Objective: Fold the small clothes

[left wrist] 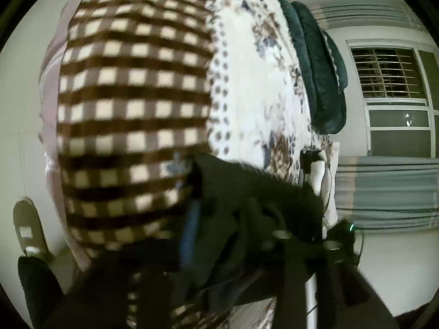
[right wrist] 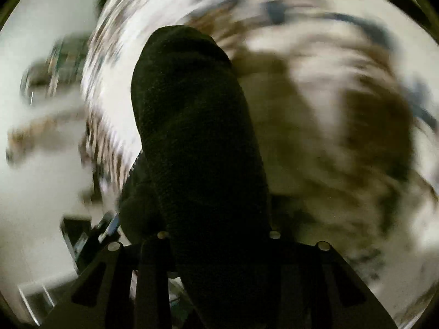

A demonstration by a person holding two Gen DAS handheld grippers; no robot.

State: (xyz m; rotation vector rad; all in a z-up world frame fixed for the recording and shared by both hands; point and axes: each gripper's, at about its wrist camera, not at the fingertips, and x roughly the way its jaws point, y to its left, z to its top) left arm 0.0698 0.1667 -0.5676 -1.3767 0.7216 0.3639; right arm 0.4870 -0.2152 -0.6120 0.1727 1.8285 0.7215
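Left wrist view: the left gripper (left wrist: 192,288) is tilting sideways over the bed, its fingers lost in blur and dark cloth, so I cannot tell its grip. A black sock (left wrist: 247,197) is lying across the brown checked blanket (left wrist: 131,96) and floral bedsheet (left wrist: 252,87).

Right wrist view: the right gripper (right wrist: 219,249) is pointing forward, clenched on the black sock (right wrist: 192,123), which is rising between its fingers before a smeared background.
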